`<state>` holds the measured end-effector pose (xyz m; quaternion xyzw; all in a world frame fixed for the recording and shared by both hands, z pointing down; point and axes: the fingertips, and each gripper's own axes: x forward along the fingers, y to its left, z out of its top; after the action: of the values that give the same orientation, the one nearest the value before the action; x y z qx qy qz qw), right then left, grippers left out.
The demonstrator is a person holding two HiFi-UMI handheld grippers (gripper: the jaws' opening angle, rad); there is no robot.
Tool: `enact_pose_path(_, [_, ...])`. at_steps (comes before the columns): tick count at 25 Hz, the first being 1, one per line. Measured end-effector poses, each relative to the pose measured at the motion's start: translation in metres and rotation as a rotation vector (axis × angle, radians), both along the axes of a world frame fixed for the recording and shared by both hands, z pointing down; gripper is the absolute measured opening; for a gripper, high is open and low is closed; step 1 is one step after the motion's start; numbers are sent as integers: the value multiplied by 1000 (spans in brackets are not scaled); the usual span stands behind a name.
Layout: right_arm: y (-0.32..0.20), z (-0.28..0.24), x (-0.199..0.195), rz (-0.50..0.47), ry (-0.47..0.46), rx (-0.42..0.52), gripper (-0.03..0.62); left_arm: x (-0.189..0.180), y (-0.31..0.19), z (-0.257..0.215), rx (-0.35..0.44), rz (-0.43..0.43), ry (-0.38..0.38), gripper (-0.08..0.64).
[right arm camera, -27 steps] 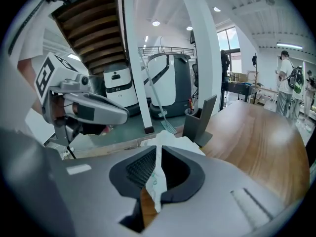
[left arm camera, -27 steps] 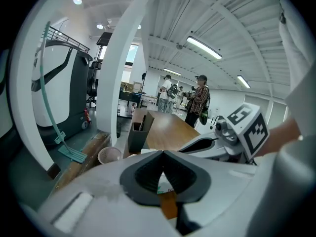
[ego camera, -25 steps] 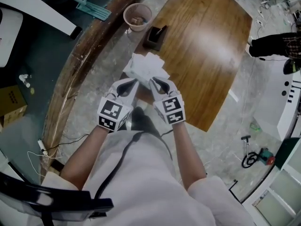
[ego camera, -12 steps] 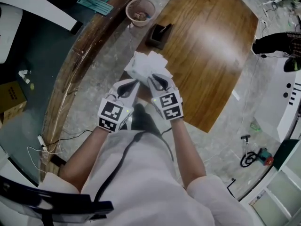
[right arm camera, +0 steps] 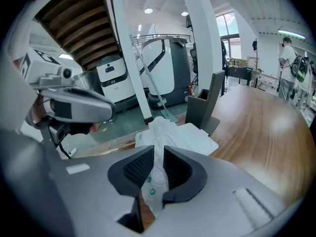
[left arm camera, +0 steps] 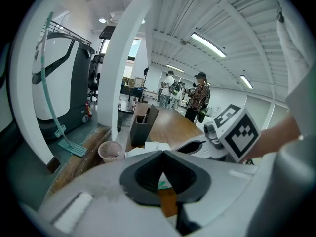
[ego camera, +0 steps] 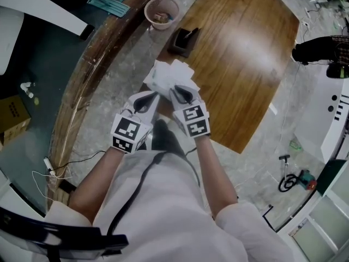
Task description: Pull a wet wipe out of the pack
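Note:
I hold a white wet wipe pack (ego camera: 169, 76) in the air at the near edge of the wooden table (ego camera: 240, 64). My right gripper (ego camera: 177, 93) grips it from the right. In the right gripper view the pads of the right gripper (right arm camera: 157, 154) are shut on the crumpled white pack (right arm camera: 173, 135), which has green print. My left gripper (ego camera: 154, 96) meets the pack from the left. The left gripper (left arm camera: 163, 153) has its jaws closed at the tips, with a bit of green-printed pack (left arm camera: 162, 184) caught behind them.
A pink basket (ego camera: 162, 12) and a dark box holder (ego camera: 184, 41) stand at the table's far corner. A green-handled tool (ego camera: 103, 3) lies on the dark floor at the upper left. A pump (ego camera: 294, 180) sits on the floor at the right. People (left arm camera: 197, 95) stand far off.
Both grippers stay closed at the pack. The right gripper has drifted slightly left and up; the pack has barely moved.

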<state>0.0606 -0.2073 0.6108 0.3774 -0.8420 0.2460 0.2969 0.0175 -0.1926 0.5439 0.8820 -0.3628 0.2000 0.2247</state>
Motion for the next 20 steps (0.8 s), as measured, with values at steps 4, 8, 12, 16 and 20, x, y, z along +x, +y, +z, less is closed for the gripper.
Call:
enact_pose_path(4, [-2,2,2,58,-44,-45,66,-4,-1,0,0,3,1,6])
enact_pose_path(8, [-3,1,4,109,-83,-65,66,-8,0,2,-7,9,-4,6])
enact_pose_path(12, [-4,2,7,145,-96,-78,61,-8,-1,0,-5,16,0,6])
enact_pose_path(16, [-5,3,6,130,-69,-73,58,-10,-1,0,-7,22,-3,6])
enact_pose_path(20, [-4,6,3,126,-38,-83,38,-12,-1,0,-11,22,-2,6])
